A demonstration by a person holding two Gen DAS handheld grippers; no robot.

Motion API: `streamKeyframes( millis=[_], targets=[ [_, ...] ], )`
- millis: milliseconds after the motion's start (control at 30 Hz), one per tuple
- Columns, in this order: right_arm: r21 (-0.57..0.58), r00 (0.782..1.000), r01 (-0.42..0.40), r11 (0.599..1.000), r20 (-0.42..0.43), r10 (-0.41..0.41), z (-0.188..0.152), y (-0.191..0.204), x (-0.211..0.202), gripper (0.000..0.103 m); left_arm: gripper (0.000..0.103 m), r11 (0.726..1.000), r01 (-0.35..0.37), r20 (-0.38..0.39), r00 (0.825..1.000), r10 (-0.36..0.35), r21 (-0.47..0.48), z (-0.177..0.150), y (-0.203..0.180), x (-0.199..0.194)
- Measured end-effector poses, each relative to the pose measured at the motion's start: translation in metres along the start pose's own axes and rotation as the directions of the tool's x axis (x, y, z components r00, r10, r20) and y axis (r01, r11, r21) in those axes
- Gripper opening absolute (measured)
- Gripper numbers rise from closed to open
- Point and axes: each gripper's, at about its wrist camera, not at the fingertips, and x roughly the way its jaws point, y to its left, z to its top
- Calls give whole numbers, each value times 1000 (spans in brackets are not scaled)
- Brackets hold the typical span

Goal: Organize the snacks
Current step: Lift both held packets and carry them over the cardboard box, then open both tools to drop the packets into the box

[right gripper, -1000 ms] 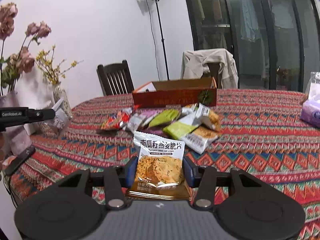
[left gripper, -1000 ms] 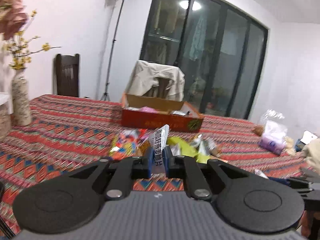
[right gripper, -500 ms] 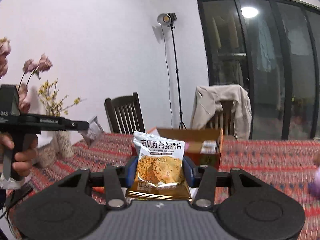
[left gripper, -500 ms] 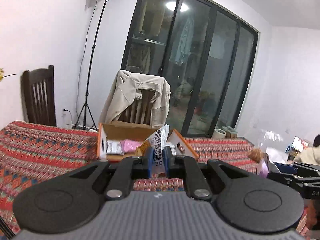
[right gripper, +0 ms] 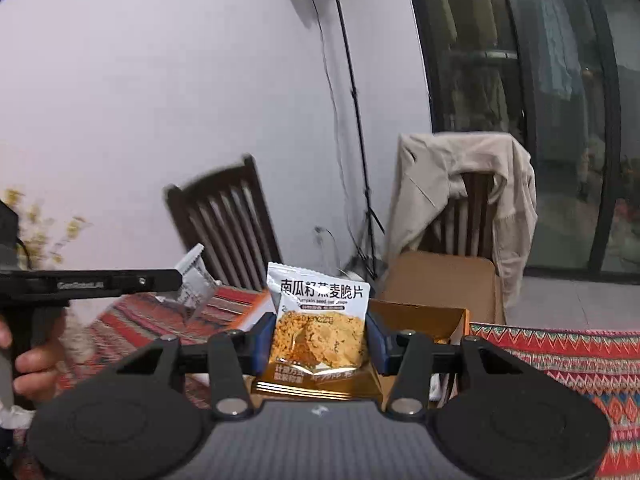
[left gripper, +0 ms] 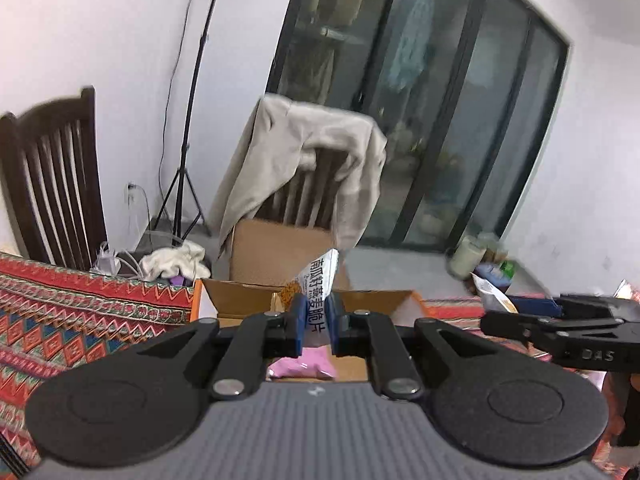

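Observation:
My left gripper (left gripper: 316,322) is shut on a white oat-crisp snack packet (left gripper: 318,284), held edge-on above the open cardboard box (left gripper: 240,300). A pink packet (left gripper: 302,366) lies inside the box below the fingers. In the right wrist view my right gripper (right gripper: 318,342) is shut on a second oat-crisp packet (right gripper: 320,320), white on top with a gold base, held flat-on just in front of the box (right gripper: 420,312). The left gripper (right gripper: 120,282) with its packet (right gripper: 194,284) shows at the left there; the right gripper (left gripper: 560,324) shows at the right of the left wrist view.
The table wears a red patterned cloth (left gripper: 80,320). Behind the box stand a chair draped with a beige jacket (left gripper: 312,172), a dark wooden chair (left gripper: 52,184) and a light stand (right gripper: 352,120). A hand (right gripper: 32,356) holds the left tool.
Both grippers have travelled forward and up across the table to the box, each keeping its packet. The loose snack pile and the vase have dropped out of view.

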Motion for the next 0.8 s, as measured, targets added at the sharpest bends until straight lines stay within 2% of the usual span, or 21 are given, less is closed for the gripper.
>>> streamKeyframes(
  millis=[100,200,267,367,400,467,533,567,600,800],
  targets=[
    [-6,996,54,999,-73,-54,6,-5,65,47,12,999,-43,-50,998,44,16,1,13,56],
    [11,984,88,996,-157,-86,-3,-10,129,47,12,996,-73,-95,992,77,44,-4,27,108],
    [13,973,109,994,-208,-104,-12,-12,161,47,13,995,-96,-127,987,100,35,-8,37,132],
    [-15,951,155,988,-268,-153,-26,-14,200,47,18,996,-79,-165,983,84,35,-15,43,157],
    [-18,946,163,987,-280,-161,-31,-14,208,47,22,996,-83,-167,982,90,45,-17,43,162],
    [1,943,163,987,-294,-156,-41,-16,221,49,46,994,-99,-145,984,106,55,-21,39,163],
    [30,944,158,987,-299,-142,-46,-18,228,57,49,995,-75,-126,989,83,65,-23,37,157],
    [43,944,160,986,-299,-140,-48,-19,228,69,49,996,-57,-122,990,66,71,-22,35,155],
    [49,947,156,986,-291,-136,-48,-19,225,72,49,996,-52,-115,992,60,73,-21,36,148],
    [23,959,144,989,-248,-134,-33,-9,183,72,56,994,-75,-114,990,84,78,-1,33,103]
  ],
)
